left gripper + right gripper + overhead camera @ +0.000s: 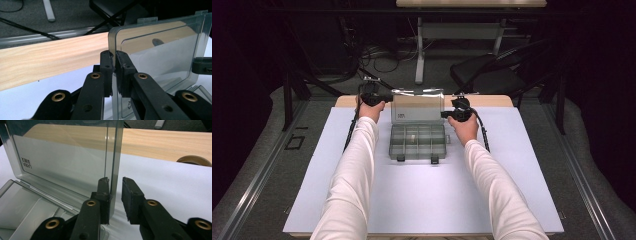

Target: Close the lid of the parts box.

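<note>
Flanking upright lid of compartment box: left gripper fingers clamping it, right gripper released (tape roll nearby)

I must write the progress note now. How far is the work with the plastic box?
Done: the clear lid stands upright and open above the compartment tray. In hand: the left gripper pinches one lid edge; the right gripper straddles the other with a gap at one jaw. Left: releasing the lid.
</note>
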Tool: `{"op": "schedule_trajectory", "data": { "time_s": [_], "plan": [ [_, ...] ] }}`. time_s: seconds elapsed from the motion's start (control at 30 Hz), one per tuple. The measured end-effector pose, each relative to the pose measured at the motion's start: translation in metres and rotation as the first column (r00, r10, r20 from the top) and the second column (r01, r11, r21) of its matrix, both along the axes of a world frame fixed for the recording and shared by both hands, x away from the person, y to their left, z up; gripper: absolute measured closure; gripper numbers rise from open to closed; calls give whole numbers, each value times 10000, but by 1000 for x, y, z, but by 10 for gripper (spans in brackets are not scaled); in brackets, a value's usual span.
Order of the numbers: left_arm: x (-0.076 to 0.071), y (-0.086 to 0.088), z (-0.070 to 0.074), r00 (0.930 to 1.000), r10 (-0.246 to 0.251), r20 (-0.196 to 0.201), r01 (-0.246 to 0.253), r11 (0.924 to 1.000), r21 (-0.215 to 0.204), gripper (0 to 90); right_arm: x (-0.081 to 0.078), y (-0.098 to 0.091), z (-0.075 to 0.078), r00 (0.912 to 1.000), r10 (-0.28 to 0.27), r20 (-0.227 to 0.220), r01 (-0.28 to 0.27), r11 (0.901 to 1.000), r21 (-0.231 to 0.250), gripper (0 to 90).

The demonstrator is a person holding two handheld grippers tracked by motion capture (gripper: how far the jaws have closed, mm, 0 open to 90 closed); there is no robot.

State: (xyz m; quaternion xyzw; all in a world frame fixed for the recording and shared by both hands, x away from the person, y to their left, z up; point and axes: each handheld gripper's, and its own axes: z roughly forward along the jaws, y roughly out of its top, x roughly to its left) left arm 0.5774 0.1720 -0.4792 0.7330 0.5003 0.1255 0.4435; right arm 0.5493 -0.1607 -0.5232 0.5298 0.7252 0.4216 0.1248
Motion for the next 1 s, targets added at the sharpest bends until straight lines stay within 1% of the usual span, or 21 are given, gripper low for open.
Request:
{"op": "schedule_trajectory", "data": {
  "time_s": [0.07,0.13,0.17,0.23,0.33,0.43,0.5,0.53,0.57,0.63,0.73,0.83,0.9,1.0],
  "plan": [
    [-2,0,1,10000,-30,67,30,10000,76,841,0,0,2,10000,-76,-12,76,9999,-135,715],
    [-3,-1,2,9999,-56,106,55,9999,136,841,-1,0,4,10000,1,37,0,9999,-158,712],
    [-4,-1,2,9998,-21,191,18,9999,148,841,-1,0,5,10000,16,35,-15,9999,-170,710],
    [-6,0,1,9996,-2,298,0,10000,57,841,-2,-1,8,9999,14,102,-12,9998,-186,694],
    [-10,1,0,9990,-37,438,38,10000,-5,843,-5,-3,14,9996,-10,280,21,9993,-379,679],
    [-14,0,0,9978,-17,658,20,10000,-45,844,-8,-5,22,9995,2,330,7,9996,-272,734],
    [-17,1,0,9967,37,806,-32,10000,-55,844,-11,-6,27,9992,57,396,-40,9991,-415,782],
    [-19,2,0,9964,-61,842,67,10000,-71,845,-12,-7,30,9990,107,438,-86,9989,-470,807],
    [-20,1,0,9953,-41,962,50,9999,-92,845,-13,-7,32,9985,151,518,-128,9989,-456,835],
    [-24,1,0,9938,-31,1112,39,10000,-69,845,-16,-8,38,9985,204,516,-190,9994,-275,900],
    [-30,1,1,9910,22,1339,-20,10000,-12,845,-19,-9,48,9981,285,553,-275,9994,-196,900],
    [-37,1,1,9872,-6,1593,1,10000,34,846,-21,-10,57,9979,361,546,-346,9990,-269,900],
    [-42,1,0,9839,21,1788,-25,10000,17,847,-22,-10,65,9973,388,618,-372,9989,-273,900],
    [-49,1,1,9806,-10,1959,-9,10000,95,849,-23,-9,79,9968,360,716,-348,9992,-184,900]
  ]
}}
